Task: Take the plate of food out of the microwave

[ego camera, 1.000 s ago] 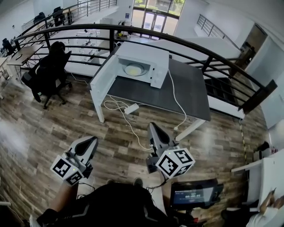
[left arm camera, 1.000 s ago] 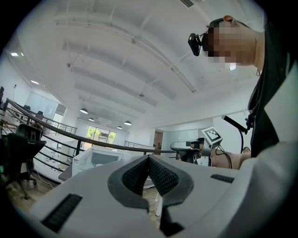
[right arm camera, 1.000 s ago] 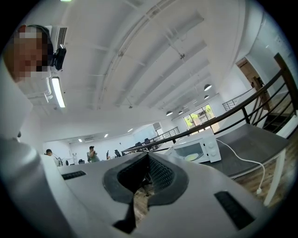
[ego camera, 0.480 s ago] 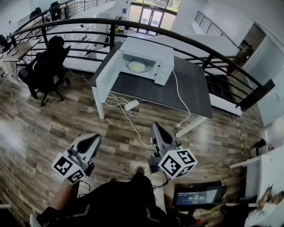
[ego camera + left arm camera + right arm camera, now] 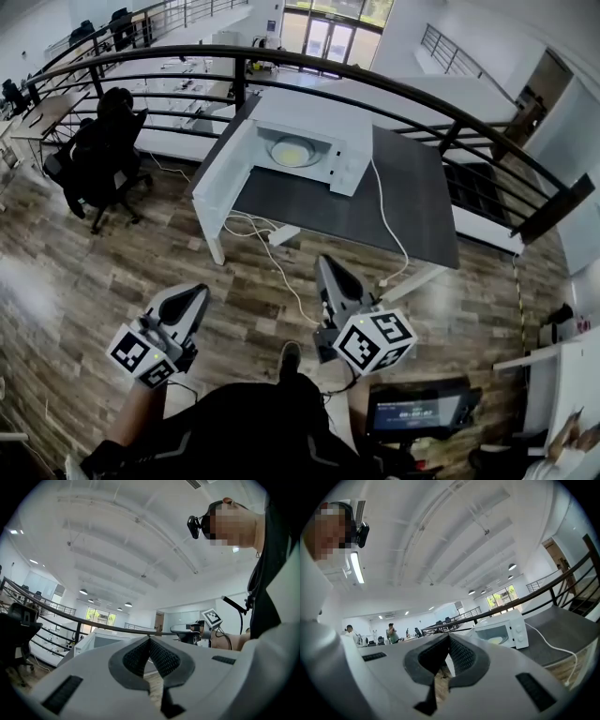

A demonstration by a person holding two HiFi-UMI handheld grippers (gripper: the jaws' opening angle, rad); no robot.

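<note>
Left tool (image 5: 150, 640), right tool (image 5: 449, 638) closed, empty, ribbed pads. Round plate (image 5: 293, 151) inside boxy white microwave (image 5: 349, 167) on dark table (image 5: 375, 211).

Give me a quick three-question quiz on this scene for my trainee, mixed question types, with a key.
1. Fill in: the left gripper and the right gripper both have their jaws ____.
2. True or false: the microwave has its door open.
3. The plate of food is: A) in the left gripper B) in the right gripper C) inside the microwave.
Key: 1 shut, nothing between them; 2 true; 3 C.
</note>
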